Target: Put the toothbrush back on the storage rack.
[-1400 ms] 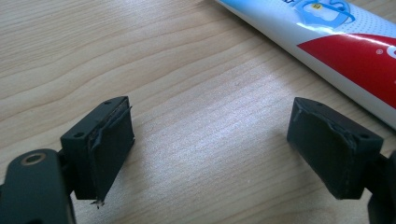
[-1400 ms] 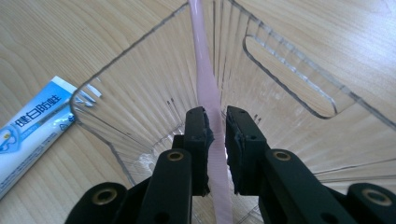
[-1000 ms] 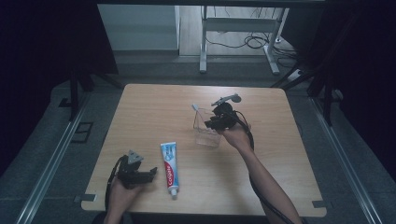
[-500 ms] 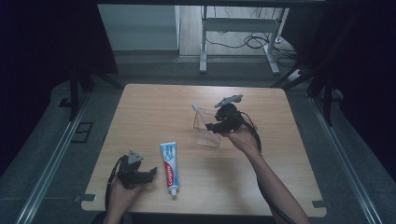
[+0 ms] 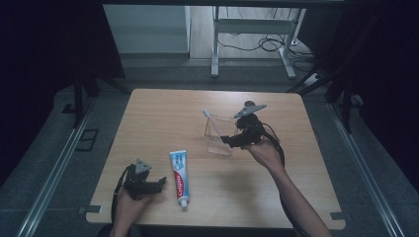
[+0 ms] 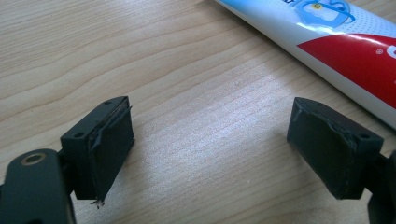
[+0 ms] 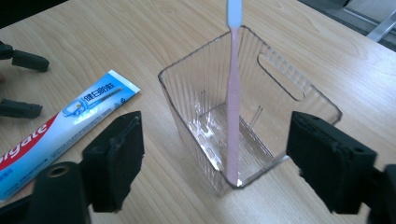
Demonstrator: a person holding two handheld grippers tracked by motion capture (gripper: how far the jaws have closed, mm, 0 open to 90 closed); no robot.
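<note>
Right gripper (image 5: 228,140): spread, beside clear holder (image 5: 220,134) containing pink toothbrush (image 7: 232,93).
Left gripper (image 5: 160,182): spread, empty, near tabletop's front edge.
Next, likely: grasp toothpaste tube (image 5: 180,170).

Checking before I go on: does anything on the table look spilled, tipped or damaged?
Nothing spilled or tipped. The clear bin stands upright with the pink toothbrush leaning inside it; the toothpaste tube lies flat. One oddity: the pad on the left gripper looks frayed, peeling at the edge of one finger.
</note>
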